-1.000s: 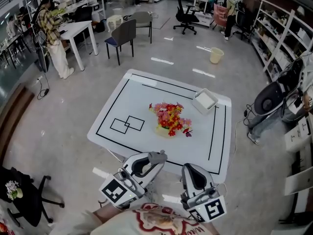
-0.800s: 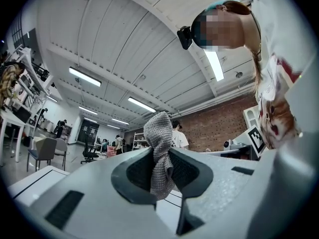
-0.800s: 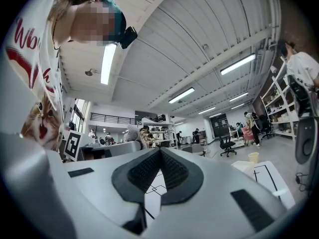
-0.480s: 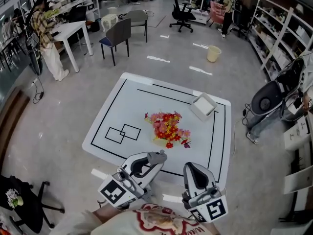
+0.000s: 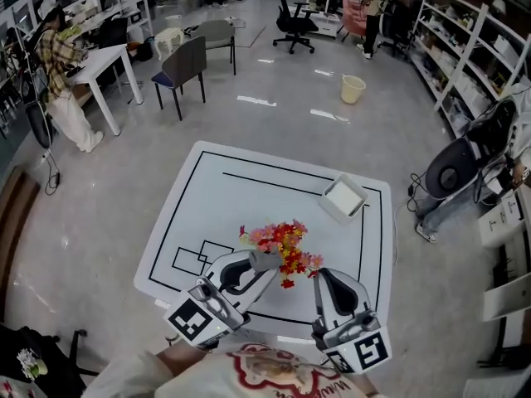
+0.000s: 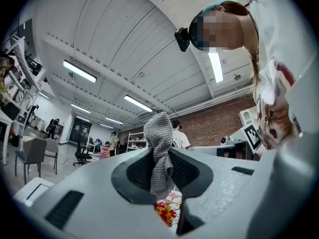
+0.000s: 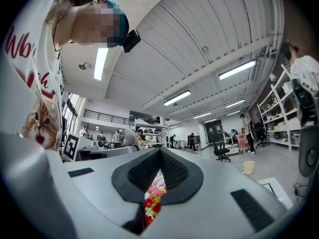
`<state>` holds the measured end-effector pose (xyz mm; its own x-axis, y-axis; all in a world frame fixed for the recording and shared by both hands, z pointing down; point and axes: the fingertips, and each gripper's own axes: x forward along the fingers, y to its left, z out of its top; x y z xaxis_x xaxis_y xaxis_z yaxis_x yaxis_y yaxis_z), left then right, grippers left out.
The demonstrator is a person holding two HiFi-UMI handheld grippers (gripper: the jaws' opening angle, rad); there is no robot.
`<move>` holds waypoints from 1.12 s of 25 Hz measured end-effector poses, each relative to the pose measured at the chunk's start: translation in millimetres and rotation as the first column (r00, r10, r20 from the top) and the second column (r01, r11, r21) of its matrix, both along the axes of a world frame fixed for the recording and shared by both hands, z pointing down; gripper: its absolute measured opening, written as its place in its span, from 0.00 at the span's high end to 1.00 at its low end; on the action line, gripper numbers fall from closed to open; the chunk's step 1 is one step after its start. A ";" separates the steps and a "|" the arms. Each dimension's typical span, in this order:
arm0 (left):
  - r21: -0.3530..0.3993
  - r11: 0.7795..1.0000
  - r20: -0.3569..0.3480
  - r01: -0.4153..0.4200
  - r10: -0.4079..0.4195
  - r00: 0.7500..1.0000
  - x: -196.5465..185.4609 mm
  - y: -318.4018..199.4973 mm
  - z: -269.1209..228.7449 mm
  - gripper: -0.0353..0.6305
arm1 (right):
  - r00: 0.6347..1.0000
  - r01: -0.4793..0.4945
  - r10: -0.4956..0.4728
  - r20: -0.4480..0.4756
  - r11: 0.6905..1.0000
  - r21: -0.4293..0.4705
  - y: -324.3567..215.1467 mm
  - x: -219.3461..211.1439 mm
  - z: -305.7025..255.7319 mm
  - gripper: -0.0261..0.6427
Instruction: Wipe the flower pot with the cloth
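Observation:
A pot of red, pink and yellow flowers stands near the front middle of the white table; the pot itself is hidden under the blooms. My left gripper is shut on a grey knitted cloth, held just in front of and left of the flowers. In the left gripper view the cloth sticks up between the jaws, with the flowers below. My right gripper is shut on nothing, right of the flowers; its view shows the flowers through a thin slit.
A white square tray sits at the table's back right. Black taped lines and two overlapping rectangles mark the tabletop. Around it: a chair, a yellow bucket, shelves, a person at a desk.
The table and flowers have come closer in the head view; both grippers now overlap the table's front edge beside the flowers. The cloth stays clamped in the left gripper.

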<state>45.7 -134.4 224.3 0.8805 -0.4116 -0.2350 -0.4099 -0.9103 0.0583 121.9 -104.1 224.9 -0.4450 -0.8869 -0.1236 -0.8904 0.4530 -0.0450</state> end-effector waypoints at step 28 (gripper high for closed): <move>-0.037 0.993 0.099 -0.110 0.113 0.989 -1.9 -139.7 36.8 0.87 | 0.989 -0.149 0.148 -0.021 0.987 -0.053 -112.8 16.6 17.8 0.96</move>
